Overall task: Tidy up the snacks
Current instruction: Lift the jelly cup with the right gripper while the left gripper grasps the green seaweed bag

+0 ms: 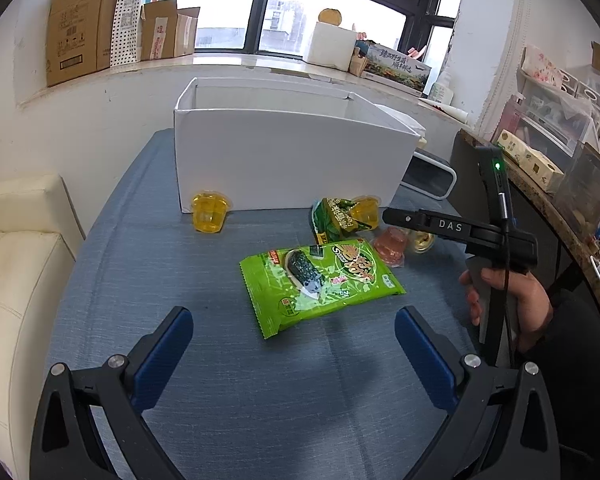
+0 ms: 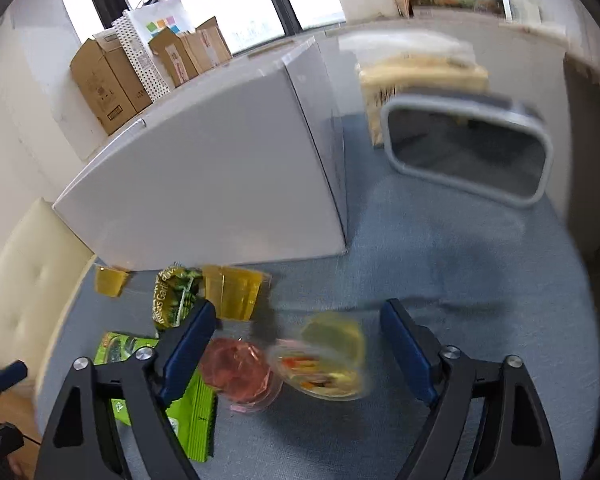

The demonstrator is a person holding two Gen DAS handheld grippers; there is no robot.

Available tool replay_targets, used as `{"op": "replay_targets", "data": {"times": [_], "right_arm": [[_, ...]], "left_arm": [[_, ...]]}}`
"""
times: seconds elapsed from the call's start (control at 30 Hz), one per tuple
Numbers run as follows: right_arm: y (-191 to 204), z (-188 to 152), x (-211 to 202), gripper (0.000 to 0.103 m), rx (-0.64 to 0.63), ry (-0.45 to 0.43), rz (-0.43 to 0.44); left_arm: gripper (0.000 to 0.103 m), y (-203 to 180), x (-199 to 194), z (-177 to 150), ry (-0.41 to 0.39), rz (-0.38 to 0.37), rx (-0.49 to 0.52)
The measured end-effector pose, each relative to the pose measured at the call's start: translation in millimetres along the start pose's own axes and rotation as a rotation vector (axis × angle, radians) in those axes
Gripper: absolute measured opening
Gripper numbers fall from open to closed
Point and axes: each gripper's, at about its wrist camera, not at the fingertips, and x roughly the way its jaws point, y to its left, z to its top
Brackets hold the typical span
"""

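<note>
Your snacks all sit loose in front of the white box (image 1: 284, 152), none visibly inside yet. Right gripper (image 2: 300, 344) is spread over the pink cup (image 2: 238, 372) and fruit cup (image 2: 324, 364), pinching nothing, probably lining up a grab. Left gripper (image 1: 294, 340) hangs wide open short of the green bag (image 1: 320, 280).

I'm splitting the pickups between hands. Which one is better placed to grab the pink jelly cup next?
Probably the right. Its gripper is open with the pink jelly cup just beyond its fingers. The left gripper, also open, faces the big green snack bag, with that cup farther off.
</note>
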Motion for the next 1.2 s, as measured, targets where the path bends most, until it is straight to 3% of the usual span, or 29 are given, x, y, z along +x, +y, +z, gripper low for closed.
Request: {"op": "replay_targets", "data": {"times": [0.03,0.07,0.1,0.43,0.63,0.87,0.97,1.2], "right_arm": [[-3,-1,-1,0.066,0.017,-0.003,0.005],[-6,-2,-2,0.049,0.028,-0.003,0.002],[-8,-4,-3,0.047,0.029,0.005,0.0],[-4,-17,-31,0.046,0.009,-0.033,0.041],[13,-27,-68,0.046,-0.02,-0.075,0.089],[25,-45,-111,0.046,-0.062,-0.087,0.125],[29,-51,-122,0.046,-0.063,-0.085,0.133],[38,-62,-140,0.046,-0.062,-0.094,0.15]], "left_arm": [[0.103,1,0,0,0.0,0.001,-0.003],[0.103,2,1,0,0.002,0.001,-0.007],[0.103,2,2,0,0.002,0.0,-0.009],[0.103,-12,11,3,0.014,0.0,0.04],[0.103,-22,40,11,0.055,0.011,0.16],[0.103,-31,86,21,0.17,-0.171,0.453],[0.103,-32,102,28,0.215,-0.146,0.559],[0.103,-30,130,36,0.264,-0.201,0.582]]}}
